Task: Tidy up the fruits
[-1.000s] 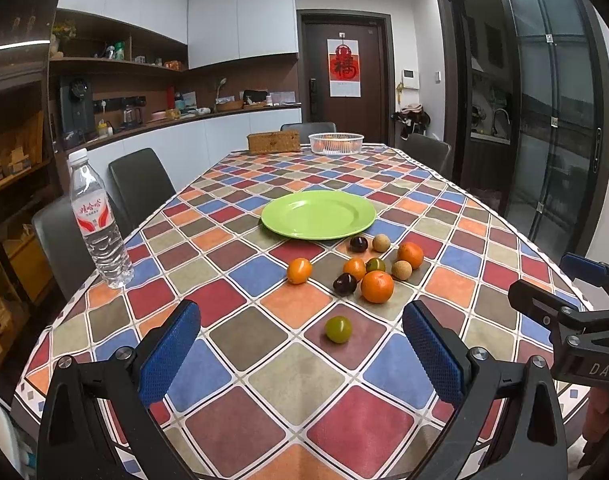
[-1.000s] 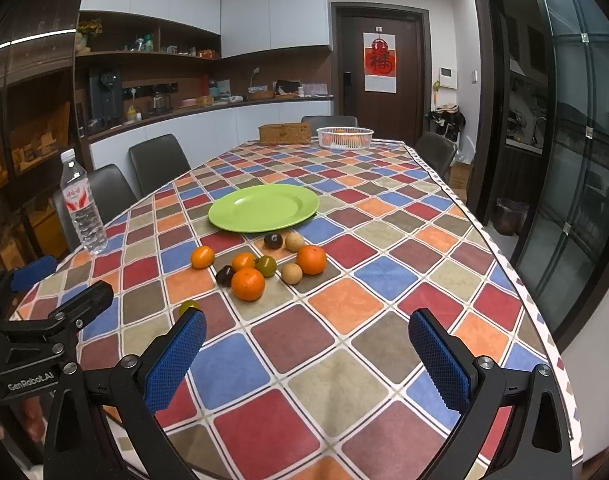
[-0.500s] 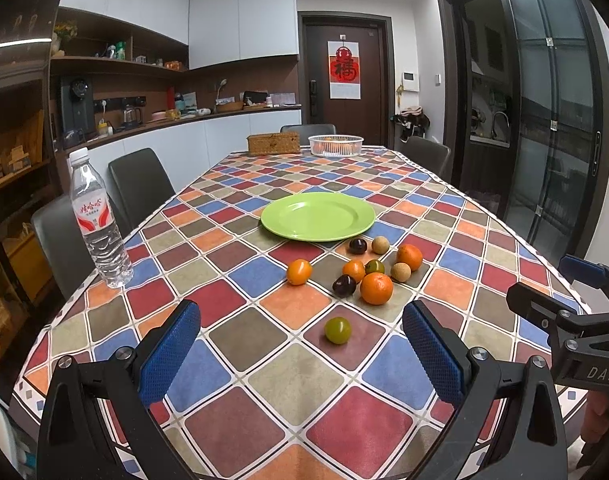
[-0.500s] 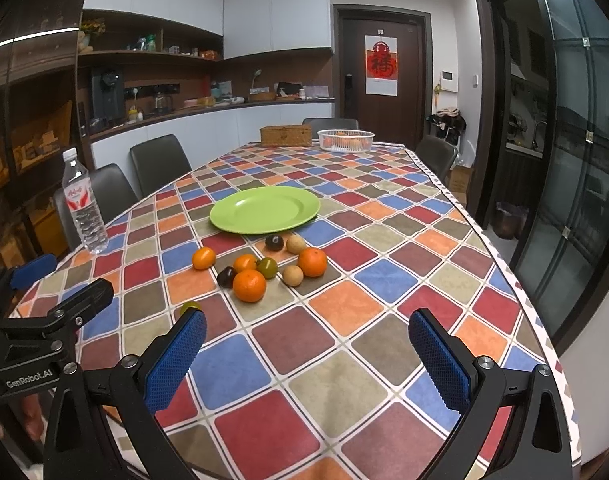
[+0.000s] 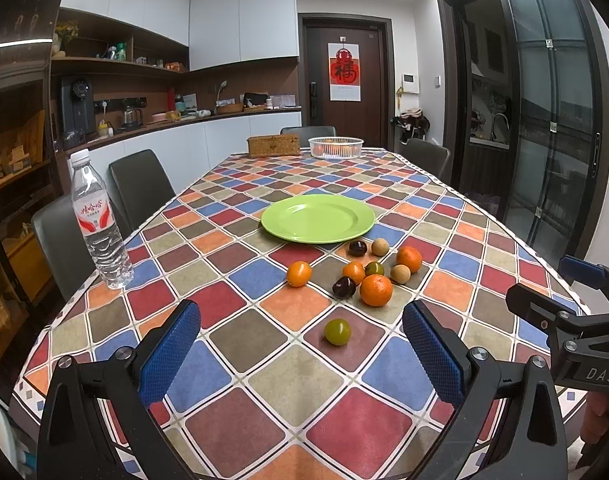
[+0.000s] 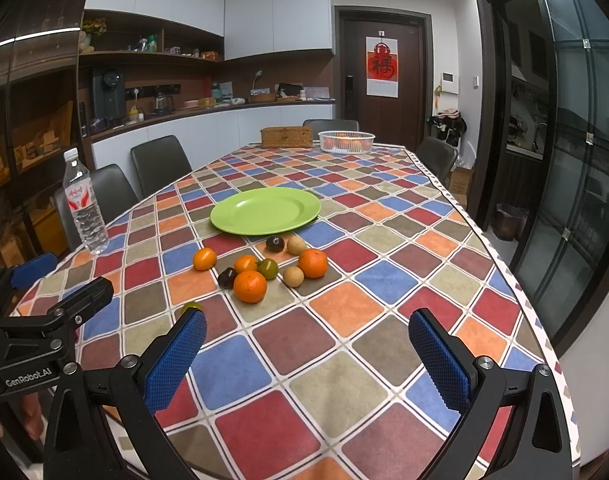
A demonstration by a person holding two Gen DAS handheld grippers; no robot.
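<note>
Left to right across the table, as seen from the left wrist view. A water bottle stands upright near the table's left edge, well apart from the fruit and so, in all likelihood, no part of the sorting. The left gripper hovers low over the near end of the cloth with its blue pads spread wide and nothing between them, a posture that suits an approach, not a carry. Just ahead of it, roughly centred in the gap between the fingers, lies a single green fruit, set apart from the rest and probably the easiest first pick. Beyond it lies the loose cluster of fruit: a small orange on the left, two dark plums, a large orange, a green-brown fruit, two tan longan-like fruits, and another orange on the right; several lie just beside one another, so a wide opening risks nudging neighbours. Behind the cluster sits the green plate, bare and near the fruit, presumably the intended destination. At the far end stand a wicker box and a white basket holding something orange, too distant to identify. The right gripper, seen from its own camera, is likewise spread wide and empty, held over bare cloth to the right of the cluster. No fruit has yet been placed on the plate.
</note>
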